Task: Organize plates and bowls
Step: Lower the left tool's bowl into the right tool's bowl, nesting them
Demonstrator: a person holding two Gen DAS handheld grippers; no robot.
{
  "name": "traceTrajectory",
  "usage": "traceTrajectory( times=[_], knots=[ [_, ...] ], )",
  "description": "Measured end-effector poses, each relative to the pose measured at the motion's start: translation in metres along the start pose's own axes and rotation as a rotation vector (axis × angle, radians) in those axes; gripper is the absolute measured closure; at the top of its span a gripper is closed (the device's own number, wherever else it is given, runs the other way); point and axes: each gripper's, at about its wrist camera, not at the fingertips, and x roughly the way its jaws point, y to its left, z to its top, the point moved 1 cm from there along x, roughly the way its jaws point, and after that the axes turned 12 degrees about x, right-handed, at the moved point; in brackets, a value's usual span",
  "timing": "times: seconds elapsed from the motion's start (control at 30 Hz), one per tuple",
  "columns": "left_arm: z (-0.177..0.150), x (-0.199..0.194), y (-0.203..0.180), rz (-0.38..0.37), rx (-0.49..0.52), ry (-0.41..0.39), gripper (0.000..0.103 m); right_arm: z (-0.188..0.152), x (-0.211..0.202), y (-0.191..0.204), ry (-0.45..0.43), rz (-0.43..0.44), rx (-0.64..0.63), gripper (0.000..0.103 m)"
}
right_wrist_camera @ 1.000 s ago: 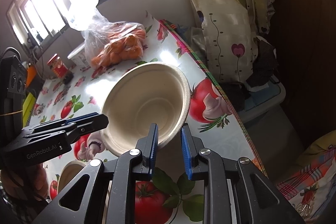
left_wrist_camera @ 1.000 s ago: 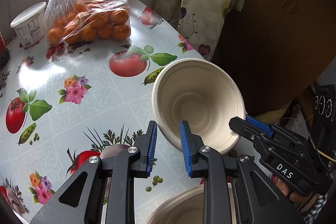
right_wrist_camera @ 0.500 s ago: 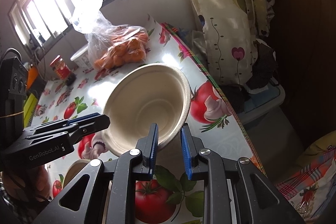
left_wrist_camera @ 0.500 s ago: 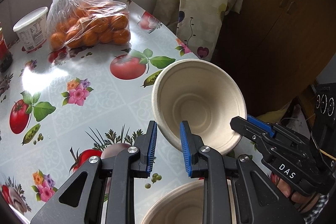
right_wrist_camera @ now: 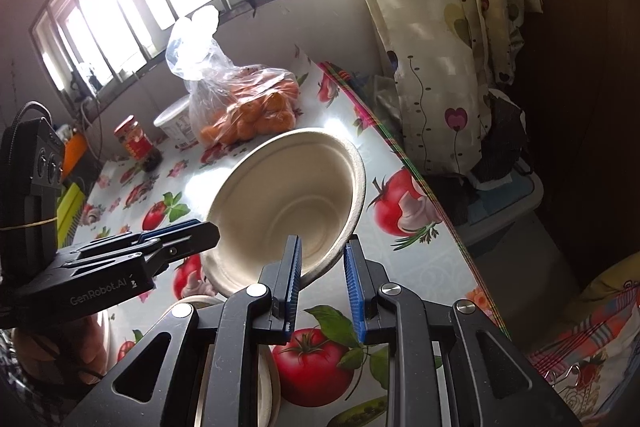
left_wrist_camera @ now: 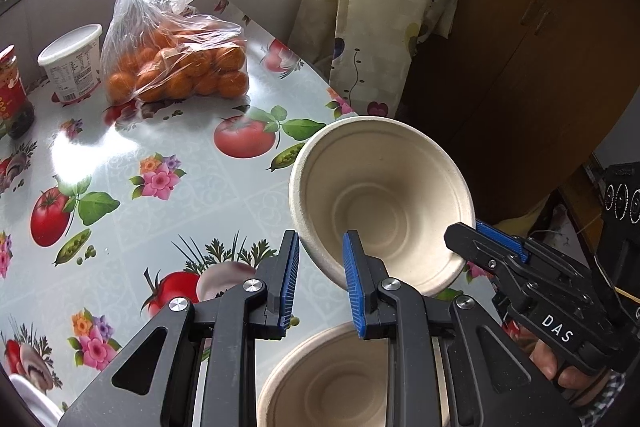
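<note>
A bag of oranges (left_wrist_camera: pixel 176 67), a white tub (left_wrist_camera: pixel 72 61) and a red-labelled jar (left_wrist_camera: pixel 12 95) stand on the patterned tablecloth (left_wrist_camera: pixel 132 163).

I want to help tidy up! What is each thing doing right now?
Raised bowl: off the table, tilted, pinched on both sides.
Left gripper: shut on its rim.
Right gripper: shut on its rim.
Lower bowl: upright, empty.
Orange bag: lying on table.

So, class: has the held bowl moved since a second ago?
Yes, slightly. In the left wrist view the bowl has lifted and shifted toward the bag of oranges; the tomato print now sits lower beside its rim.
</note>
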Motion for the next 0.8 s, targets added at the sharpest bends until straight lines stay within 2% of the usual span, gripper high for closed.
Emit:
traceTrajectory(
  times=[0.8],
  knots=[
    [-0.035, -0.069, -0.009, 0.008, -0.014, -0.088, 0.079, -0.036, -0.057, 0.038, -0.049, 0.046, -0.053, 0.082]
  ],
)
